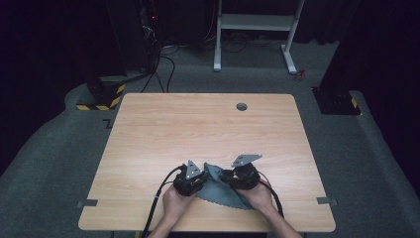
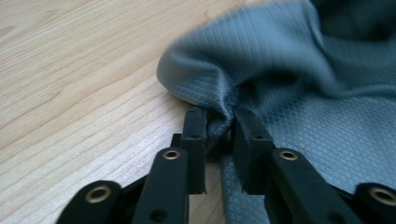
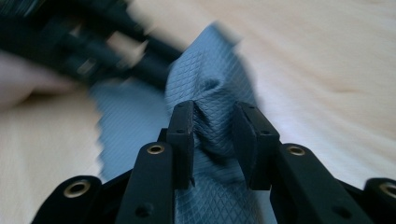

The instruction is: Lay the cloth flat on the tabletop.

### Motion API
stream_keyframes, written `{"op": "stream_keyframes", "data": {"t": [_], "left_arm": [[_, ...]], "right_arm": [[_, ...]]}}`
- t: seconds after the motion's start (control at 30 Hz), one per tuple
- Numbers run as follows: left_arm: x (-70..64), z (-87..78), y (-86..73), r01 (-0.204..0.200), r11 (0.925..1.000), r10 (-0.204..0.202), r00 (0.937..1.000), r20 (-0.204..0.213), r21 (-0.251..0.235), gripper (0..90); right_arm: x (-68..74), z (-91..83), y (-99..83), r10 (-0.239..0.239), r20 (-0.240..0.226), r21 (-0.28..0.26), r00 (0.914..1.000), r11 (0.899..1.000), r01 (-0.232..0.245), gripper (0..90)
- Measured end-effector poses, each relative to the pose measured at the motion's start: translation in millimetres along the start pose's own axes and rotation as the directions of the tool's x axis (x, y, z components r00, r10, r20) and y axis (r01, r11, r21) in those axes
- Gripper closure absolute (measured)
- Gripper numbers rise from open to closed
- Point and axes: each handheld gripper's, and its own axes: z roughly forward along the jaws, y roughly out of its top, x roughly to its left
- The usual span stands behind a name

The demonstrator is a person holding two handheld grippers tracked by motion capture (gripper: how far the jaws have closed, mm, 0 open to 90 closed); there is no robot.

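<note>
Tabletop [image 1: 198, 129]: grey cloth [image 1: 218, 186] runs 11-to-5 o'clock; left gripper [image 2: 219, 130] and right gripper [image 3: 212, 135] jaws clamp bunched folds, middle hidden.

No words, numbers or brand names can be read in any of the pictures. The only sign-like marks are yellow and black warning stripes [image 1: 101, 106] on a dark base on the floor, just past the far left corner of the surface [image 1: 148, 129]. A dark mark on the floor beside that corner is too small to read.
</note>
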Motion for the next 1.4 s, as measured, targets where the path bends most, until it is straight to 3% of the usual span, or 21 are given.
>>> {"op": "stream_keyframes", "data": {"t": [0.1,0.2,0.3,0.4,0.5,0.6,0.73,0.77,1.0,1.1,1.17,1.27,1.4], "left_arm": [[-0.1,0.0,-0.1,-0.002,1.0,0.002,1.0,-0.002,0.001,74.6],[-0.3,-0.2,0.3,-0.023,0.9997,0.023,0.9997,0.002,0.008,79.2],[-0.4,-0.1,0.1,-0.016,0.9998,0.015,0.9999,0.007,0.008,80.9],[-0.7,0.0,0.1,-0.017,0.9998,0.017,0.9998,0.008,0.007,81.9],[-0.5,0.0,0.2,-0.018,0.9998,0.018,0.9998,0.008,0.008,81.8],[-1.0,0.1,0.0,-0.018,0.9998,0.018,0.9998,0.006,0.006,81.8],[-1.4,-0.1,-0.2,-0.015,0.9999,0.015,0.9999,0.005,0.006,81.9],[-1.4,-0.1,-0.2,-0.015,0.9999,0.015,0.9999,0.005,0.006,82.0],[-1.4,-4.0,-2.2,-0.016,0.9995,0.016,0.9998,-0.009,-0.026,85.3],[3.5,-6.9,-3.7,0.021,0.9981,-0.021,0.9998,0.002,-0.058,86.2],[6.6,-5.7,-2.8,0.021,0.9985,-0.021,0.9997,0.01,-0.051,87.1],[9.2,-4.5,1.3,-0.001,0.9995,0.001,1.0,0.004,-0.033,87.3],[18.0,-6.2,13.5,-0.023,0.9996,0.023,0.9991,-0.035,-0.017,87.3]], "right_arm": [[11.4,7.3,-4.9,-0.054,-0.006,0.044,0.9985,0.998,0.055,67.6],[7.7,2.3,-6.3,-0.02,-0.014,0.021,0.9997,1.0,0.02,67.1],[1.9,-10.1,-6.4,0.003,0.02,-0.04,0.9998,0.999,-0.002,66.5],[-7.4,-19.2,-4.9,0.068,0.052,-0.072,0.9963,0.995,-0.065,66.1],[-16.3,-14.6,-3.2,0.11,0.04,-0.047,0.9931,0.993,-0.108,64.7],[-16.3,-0.3,-3.1,0.109,0.014,0.011,0.9939,0.994,-0.109,65.8],[-15.6,10.3,-4.0,0.091,0.013,0.039,0.9958,0.995,-0.092,84.1],[-15.6,10.3,-4.0,0.091,0.013,0.039,0.9958,0.995,-0.092,84.1],[-19.9,-9.7,-1.8,0.087,0.064,-0.021,0.9941,0.996,-0.086,86.7],[-21.8,-16.4,0.0,0.079,0.092,-0.036,0.9926,0.996,-0.076,86.8],[-22.8,-20.7,2.7,0.065,0.117,-0.036,0.991,0.997,-0.062,86.8],[-24.8,-28.3,7.4,0.038,0.182,-0.04,0.9825,0.999,-0.031,86.8],[-33.8,-34.1,10.7,0.032,0.269,-0.031,0.9625,0.999,-0.024,86.9]]}}
